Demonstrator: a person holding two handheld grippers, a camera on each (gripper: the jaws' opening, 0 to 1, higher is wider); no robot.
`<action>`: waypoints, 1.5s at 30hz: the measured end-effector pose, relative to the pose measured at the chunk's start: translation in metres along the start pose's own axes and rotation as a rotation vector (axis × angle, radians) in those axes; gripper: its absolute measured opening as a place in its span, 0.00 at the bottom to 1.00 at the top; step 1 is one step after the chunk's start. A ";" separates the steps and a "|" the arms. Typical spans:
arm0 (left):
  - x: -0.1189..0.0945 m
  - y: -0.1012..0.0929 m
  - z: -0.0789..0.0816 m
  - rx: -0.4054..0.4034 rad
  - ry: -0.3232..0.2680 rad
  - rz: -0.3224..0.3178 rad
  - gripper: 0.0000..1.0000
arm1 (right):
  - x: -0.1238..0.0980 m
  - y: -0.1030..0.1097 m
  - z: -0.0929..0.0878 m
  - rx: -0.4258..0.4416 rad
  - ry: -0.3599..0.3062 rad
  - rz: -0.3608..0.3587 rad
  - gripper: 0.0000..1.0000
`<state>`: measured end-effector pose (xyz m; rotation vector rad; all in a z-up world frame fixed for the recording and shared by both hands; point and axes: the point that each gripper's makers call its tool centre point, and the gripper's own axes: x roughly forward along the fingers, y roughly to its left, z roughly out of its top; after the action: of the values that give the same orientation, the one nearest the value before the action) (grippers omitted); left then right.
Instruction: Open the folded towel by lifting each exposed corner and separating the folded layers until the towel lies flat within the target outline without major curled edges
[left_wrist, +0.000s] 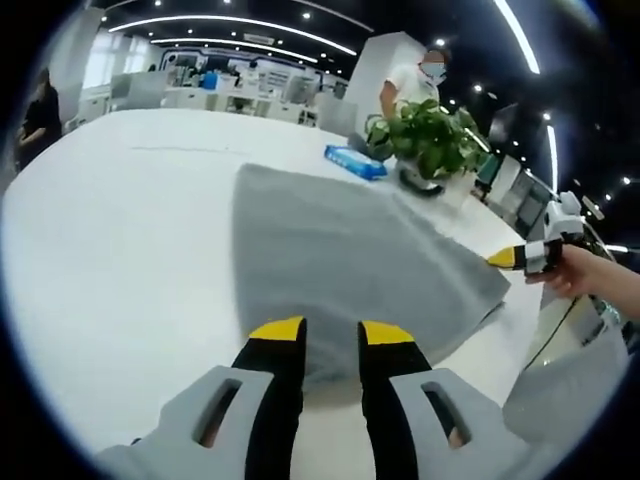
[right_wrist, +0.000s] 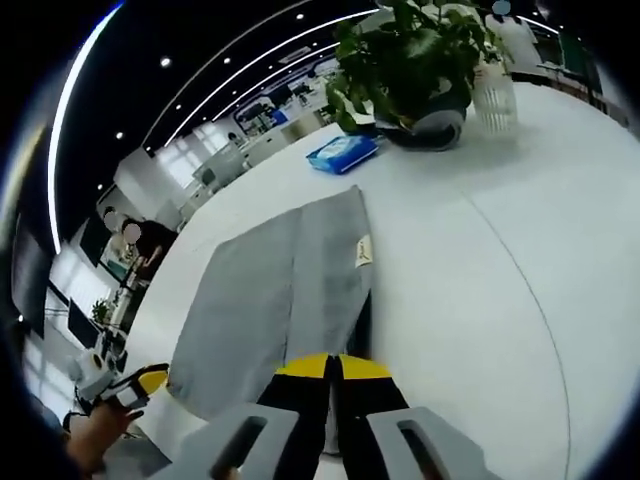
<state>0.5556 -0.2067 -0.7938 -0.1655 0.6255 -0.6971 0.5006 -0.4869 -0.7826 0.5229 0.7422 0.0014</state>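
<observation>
Grey folded cloth towel (left_wrist: 350, 270): lying on my white desk (left_wrist: 120, 250), one layer lifted along its near edge. My right gripper (right_wrist: 333, 362): closed on that towel edge. My left gripper (left_wrist: 331, 328): parted, empty, just above the towel's edge.

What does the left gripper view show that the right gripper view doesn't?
Left gripper view: its own open gripper over the towel's near edge, and the right gripper at the towel's far corner.

Right gripper view: a label on the towel's folded layer, a ribbed clear cup beside the plant, and its own gripper, jaws nearly together at the towel edge.

Both: the grey towel, white table, blue pack and potted plant.
</observation>
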 end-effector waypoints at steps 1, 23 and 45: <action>0.000 -0.001 0.001 0.000 -0.003 -0.004 0.19 | 0.001 0.006 0.001 -0.006 0.001 0.011 0.00; -0.002 -0.022 0.011 0.004 -0.057 -0.102 0.19 | 0.031 0.105 -0.006 -0.079 0.039 0.220 0.00; -0.001 -0.044 0.012 -0.089 -0.043 -0.218 0.17 | 0.041 0.164 -0.063 -0.263 0.186 0.307 0.00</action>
<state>0.5378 -0.2408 -0.7688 -0.3342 0.6026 -0.8736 0.5198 -0.3073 -0.7733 0.3834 0.8224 0.4335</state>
